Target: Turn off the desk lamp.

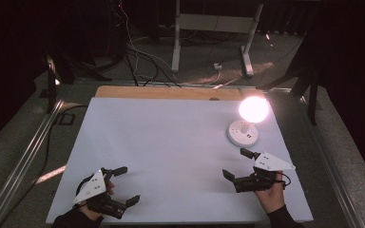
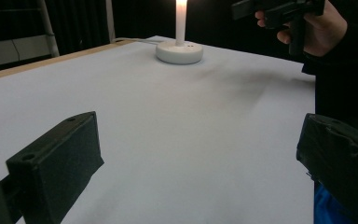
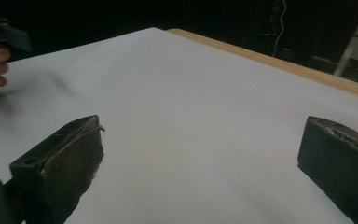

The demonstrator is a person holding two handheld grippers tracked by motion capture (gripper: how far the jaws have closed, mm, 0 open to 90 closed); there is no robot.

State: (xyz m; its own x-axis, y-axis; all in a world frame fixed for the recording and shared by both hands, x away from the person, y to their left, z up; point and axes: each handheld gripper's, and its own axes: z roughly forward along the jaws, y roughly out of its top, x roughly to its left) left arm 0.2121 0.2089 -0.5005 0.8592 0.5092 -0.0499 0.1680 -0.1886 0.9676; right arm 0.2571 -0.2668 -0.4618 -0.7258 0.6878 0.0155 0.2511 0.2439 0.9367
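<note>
Both my left gripper (image 1: pixel 122 185) and right gripper (image 1: pixel 235 164) hover released near the white table's (image 1: pixel 171 142) front edge, leaving the lit globe lamp (image 1: pixel 247 123) untouched.

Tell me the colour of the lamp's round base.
White; the lamp base shows best in the left gripper view.

white sheet (image 1: pixel 171 156) bare between the hands, lit lamp (image 1: pixel 245 127) at far right

A white sheet (image 1: pixel 171 156) covers the tan wooden tabletop (image 1: pixel 161 92); near its far right corner, a white-based lamp (image 1: pixel 243 133) glows pinkish-white. Both black grippers, left (image 1: pixel 129 184) and right (image 1: pixel 235 164), carry pale grey plates.
</note>
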